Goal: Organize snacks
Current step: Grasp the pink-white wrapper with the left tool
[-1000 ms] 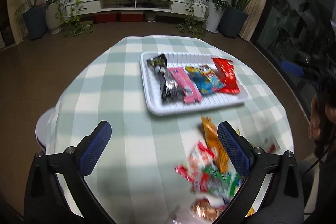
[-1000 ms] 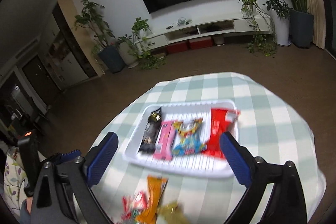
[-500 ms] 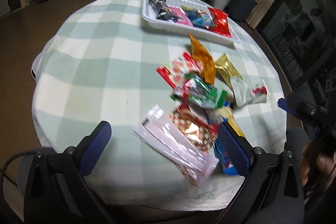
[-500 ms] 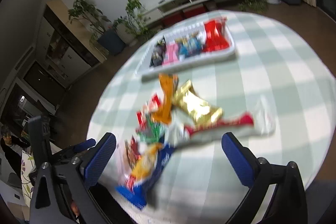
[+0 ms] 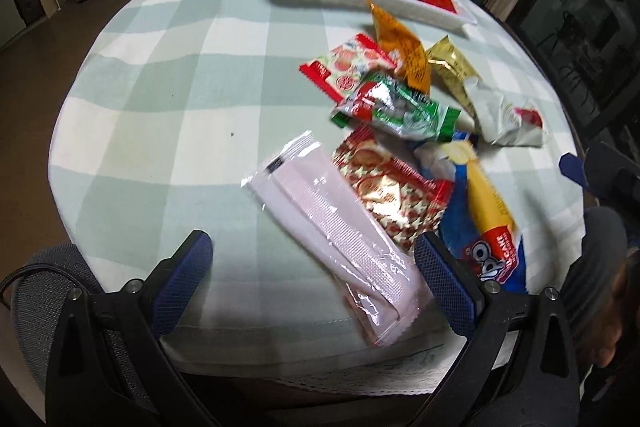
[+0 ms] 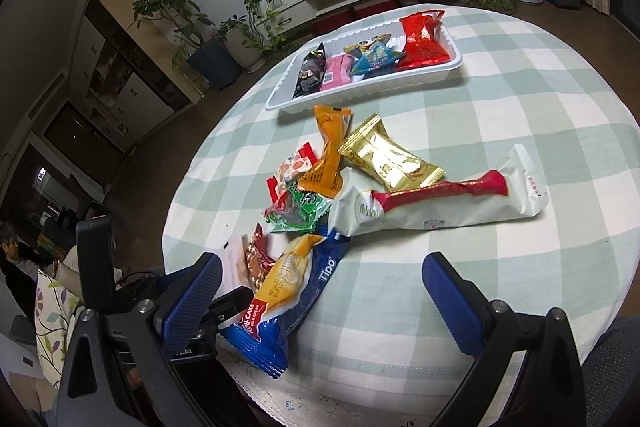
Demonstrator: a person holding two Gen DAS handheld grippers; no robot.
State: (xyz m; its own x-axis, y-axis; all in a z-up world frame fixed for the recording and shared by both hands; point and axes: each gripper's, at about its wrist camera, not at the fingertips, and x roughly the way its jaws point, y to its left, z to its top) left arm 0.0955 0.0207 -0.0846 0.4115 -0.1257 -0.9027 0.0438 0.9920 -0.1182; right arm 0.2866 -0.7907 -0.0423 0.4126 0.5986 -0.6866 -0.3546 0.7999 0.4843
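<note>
Both grippers hang back at the near edge of the round table (image 5: 160,75), and neither holds anything. The left gripper (image 5: 316,279) has its jaws spread wide, and the pale pink packet (image 5: 336,227) lies flat on the checked cloth with its near end between the two blue pads. That lines it up as the likely next pick, though the pads stand clear of it on both sides. The right gripper (image 6: 320,299) is just as wide open, with the blue cake wrapper (image 6: 288,307) lying by its left pad and bare cloth in front of the rest of the opening.

Up at the far side sits the white tray (image 6: 436,73), and here is the plan laid bare: four packets already lie in it side by side, black, pink, blue and red, all running the same way like books on a shelf. There looks to be spare room at the black packet's end.

Everything else is a loose heap in the middle of the table, between tray and grippers. The orange packet (image 6: 330,151) lies nearest the tray and overlaps the gold packet (image 6: 390,159). The long white-and-red wrapper (image 6: 436,203) stretches off to the right, and the green packet (image 5: 396,107) rides on top of its neighbours. The red-and-gold packet (image 5: 396,195) tucks against the pink one. So the sorting is well under way but far from finished; my read is the outermost, unburied packets go first.
</note>
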